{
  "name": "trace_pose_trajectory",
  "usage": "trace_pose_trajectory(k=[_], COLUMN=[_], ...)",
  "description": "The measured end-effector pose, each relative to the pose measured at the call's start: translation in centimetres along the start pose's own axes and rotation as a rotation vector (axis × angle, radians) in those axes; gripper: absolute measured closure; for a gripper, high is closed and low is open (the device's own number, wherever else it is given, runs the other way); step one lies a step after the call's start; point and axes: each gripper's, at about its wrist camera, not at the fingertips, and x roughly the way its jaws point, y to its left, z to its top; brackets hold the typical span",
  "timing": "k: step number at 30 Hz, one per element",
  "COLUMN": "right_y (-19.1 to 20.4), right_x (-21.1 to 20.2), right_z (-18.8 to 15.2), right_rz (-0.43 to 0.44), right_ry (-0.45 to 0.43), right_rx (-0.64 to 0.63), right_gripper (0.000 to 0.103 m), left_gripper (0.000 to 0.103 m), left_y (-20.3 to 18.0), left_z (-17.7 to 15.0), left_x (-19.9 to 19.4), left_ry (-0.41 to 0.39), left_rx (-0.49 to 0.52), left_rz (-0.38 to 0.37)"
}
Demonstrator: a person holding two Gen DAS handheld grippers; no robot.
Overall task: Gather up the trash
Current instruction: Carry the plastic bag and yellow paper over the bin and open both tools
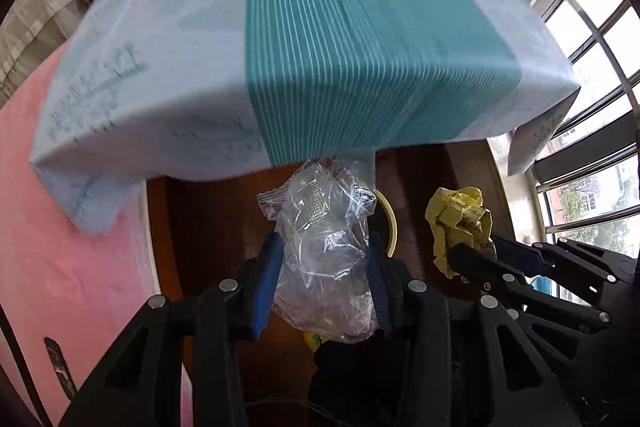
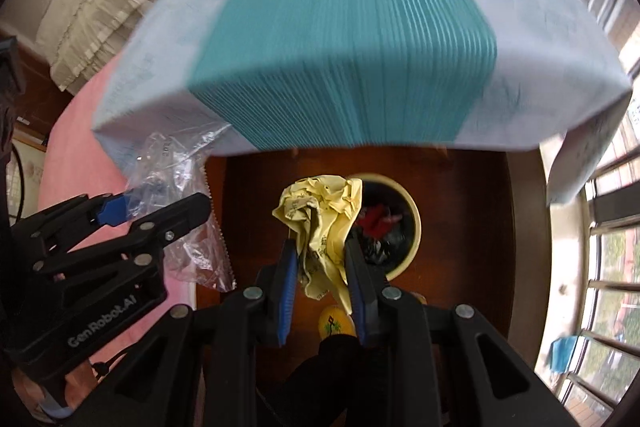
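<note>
Yellow crumpled paper (image 2: 322, 227) is held clamped between the blue pads of the right gripper (image 2: 322, 267), hanging lengthwise along the fingers. Clear plastic bag (image 1: 324, 259) is pinched likewise in the left gripper (image 1: 324, 279), its bulk spilling past both pads.

Landmark: the trash bin (image 2: 412, 227), round, cream-rimmed, dark-lined, red and black scraps already inside, standing on the dark wood floor (image 2: 460, 227).

Key relation: in the right wrist view the bin opening is seen directly behind and to the right of the paper, partly hidden by it. In the left wrist view only a sliver of bin rim (image 1: 390, 223) is seen past the bag's right edge. The right gripper is judged nearer the bin; the left sits off to the bin's left, by the pink bedcover (image 1: 72, 227).

Above the bin in both views, the edge of the table with the teal-striped cloth (image 1: 360, 47) overhangs; motion blur is noted there.

Judged next: both pieces released over the opening, paper first.
</note>
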Motion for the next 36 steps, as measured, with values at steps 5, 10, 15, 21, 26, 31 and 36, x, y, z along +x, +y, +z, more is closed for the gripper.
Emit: trace_pose_trajectory(k=[5, 10, 15, 21, 26, 31, 36], right_y=[-4.2, -6.5, -8.0, -9.0, -9.4, -9.7, -10.4], right_x=[6.5, 12.2, 17.2, 21.8, 23.4, 24.3, 24.9], right_z=[-1.2, -1.8, -2.0, -2.4, -2.4, -2.0, -1.6], right_rz=[0.013, 0.01, 0.025, 0.027, 0.037, 0.01, -0.002], right_ry=[0.074, 0.112, 0.123, 0.139, 0.148, 0.148, 0.152], right_rx=[0.103, 0.14, 0.163, 0.189, 0.183, 0.179, 0.191], right_gripper=[0.079, 0.079, 0.078, 0.076, 0.076, 0.069, 0.059], left_gripper=[0.063, 0.062, 0.06, 0.056, 0.05, 0.037, 0.026], left_y=[-0.5, -0.3, -0.2, -0.3, -0.5, -0.2, 0.3], left_z=[-1.3, -1.8, -2.2, -2.5, -2.5, -2.5, -2.1], left_x=[6.6, 12.7, 18.1, 22.3, 24.2, 24.8, 25.1], left_ry=[0.059, 0.091, 0.122, 0.139, 0.159, 0.158, 0.166], left_rx=[-0.014, -0.03, -0.04, -0.03, -0.04, -0.022, -0.031], left_rz=[-0.002, 0.001, 0.007, 0.027, 0.021, 0.032, 0.039])
